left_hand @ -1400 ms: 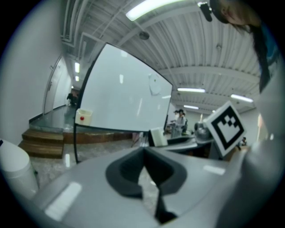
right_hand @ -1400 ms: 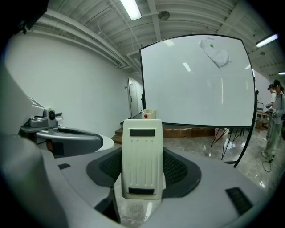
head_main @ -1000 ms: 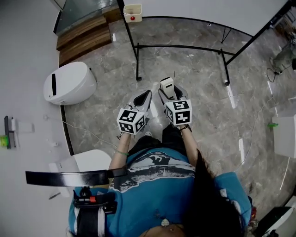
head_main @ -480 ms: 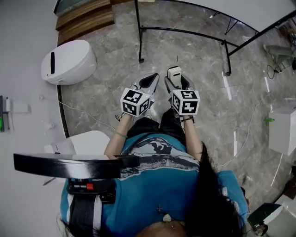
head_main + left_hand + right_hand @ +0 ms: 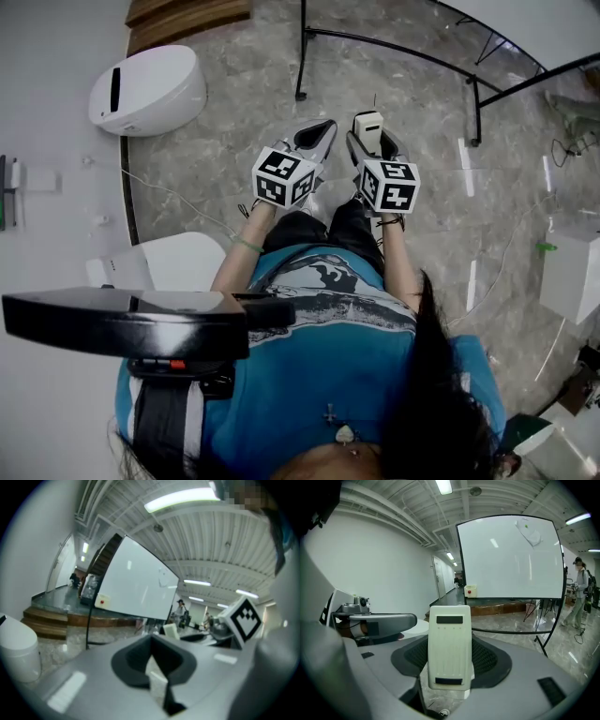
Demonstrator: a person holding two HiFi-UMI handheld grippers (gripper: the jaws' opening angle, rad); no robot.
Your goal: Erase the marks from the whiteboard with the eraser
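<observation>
The right gripper (image 5: 451,666) is clamped on the cream plastic block eraser (image 5: 450,644), which stands upright between its jaws with its top end poking out ahead of them. The left gripper (image 5: 155,663) has its jaws pressed together on nothing; I see only a sliver of floor through the notch.

Over the last second my head view has slid. Both grippers and the black tubular frame stand (image 5: 394,52) now sit higher in the frame than they did, and the white rounded pod on the floor (image 5: 150,84) has drifted up with them. The grippers' spacing from the stand's foot looks about the same, so I read this mostly as the head tipping, not a real closing of the gap. The grip on the eraser is unchanged. For the job, that means I'm still carrying the eraser in, and no wiping has started.

From the right gripper view, the large white rectangular whiteboard (image 5: 506,559) stands ahead on that stand, well apart from the eraser, with open marble floor between. The faint smudged marks (image 5: 529,534) sit near the board's upper right corner, above the line the eraser now points along. I judge I'll need to close in and lift the right gripper before the eraser can touch them.
</observation>
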